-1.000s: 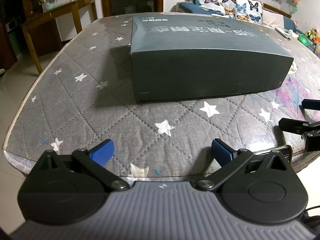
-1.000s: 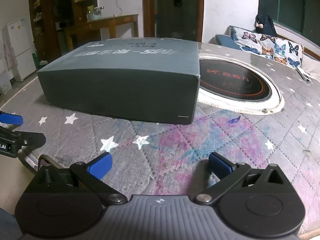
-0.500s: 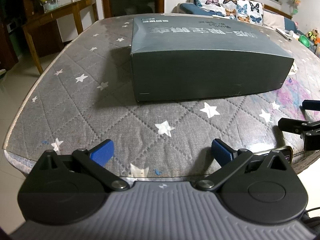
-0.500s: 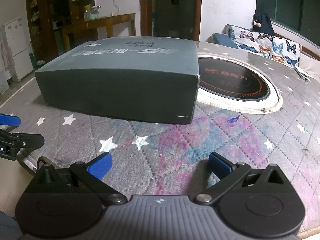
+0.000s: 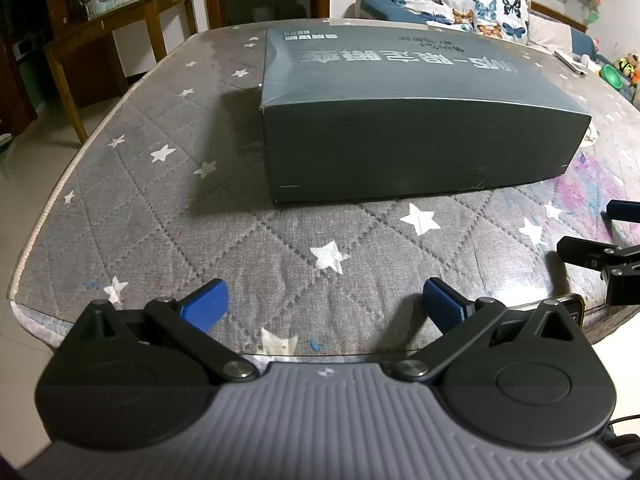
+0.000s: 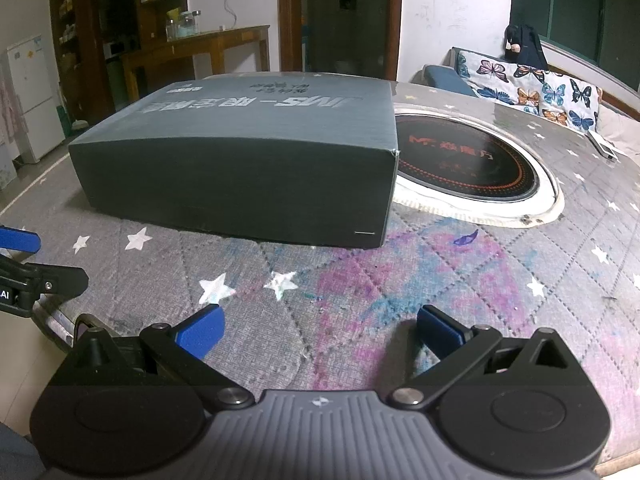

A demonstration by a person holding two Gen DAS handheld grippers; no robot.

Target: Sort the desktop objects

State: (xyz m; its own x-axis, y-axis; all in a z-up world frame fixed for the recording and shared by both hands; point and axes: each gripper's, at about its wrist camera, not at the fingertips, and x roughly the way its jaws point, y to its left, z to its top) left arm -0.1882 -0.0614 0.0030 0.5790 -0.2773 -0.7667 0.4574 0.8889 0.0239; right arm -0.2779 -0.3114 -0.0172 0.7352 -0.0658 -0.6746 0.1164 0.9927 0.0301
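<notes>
A large dark grey-green cardboard box [image 5: 408,128] with pale lettering on its lid lies flat on the quilted, star-patterned table [image 5: 168,216]. The right wrist view shows the same box [image 6: 248,172] from its other corner. My left gripper [image 5: 324,304] hovers open over the table's near edge, well short of the box, nothing between its blue pads. My right gripper [image 6: 318,330] is open too, over the purple-stained cloth in front of the box. A phone-like dark object [image 5: 570,306] lies at the table edge between the two grippers, mostly hidden.
A round black induction hob [image 6: 468,160] with a white rim is set into the table right of the box. A small white device [image 6: 604,148] lies at the far right. A wooden side table [image 5: 120,28] and a butterfly-print sofa [image 5: 472,8] stand beyond.
Both grippers have risen and tilted slightly, so the views look a little further down onto the table. Neither gripper's opening changed and the box stayed in place.
</notes>
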